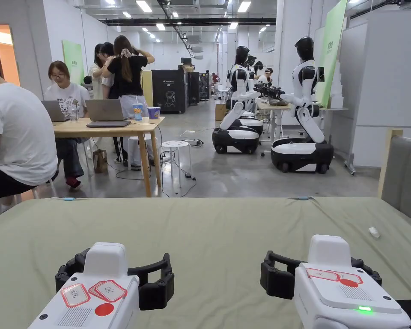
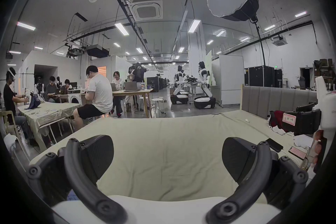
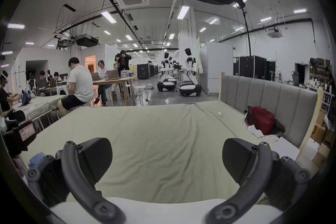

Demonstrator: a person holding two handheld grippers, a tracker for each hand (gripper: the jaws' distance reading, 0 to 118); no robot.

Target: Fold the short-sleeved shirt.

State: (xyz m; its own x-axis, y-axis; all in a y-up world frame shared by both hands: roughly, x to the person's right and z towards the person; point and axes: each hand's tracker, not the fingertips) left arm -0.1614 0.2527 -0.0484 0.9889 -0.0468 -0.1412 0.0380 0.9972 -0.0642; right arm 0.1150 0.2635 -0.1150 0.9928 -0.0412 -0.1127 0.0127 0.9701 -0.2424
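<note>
My left gripper (image 1: pixel 117 263) and right gripper (image 1: pixel 320 257) hover side by side low over the near part of a bed with a pale green sheet (image 1: pixel 209 227). In the left gripper view the left gripper (image 2: pixel 167 151) has its jaws wide apart, with bare sheet between them. The right gripper (image 3: pixel 167 151) is just as wide open and holds nothing. A bit of blue cloth (image 3: pixel 36 158) lies by the bed's near left edge, behind the right gripper's left jaw; whether it is the shirt I cannot tell.
A grey padded headboard (image 3: pixel 269 93) runs along the bed's right side. A red bag (image 3: pixel 260 118) and white cloths lie against it. Two phones (image 2: pixel 274 144) and a small white object (image 1: pixel 373 232) rest near the right edge. People sit at tables beyond the bed.
</note>
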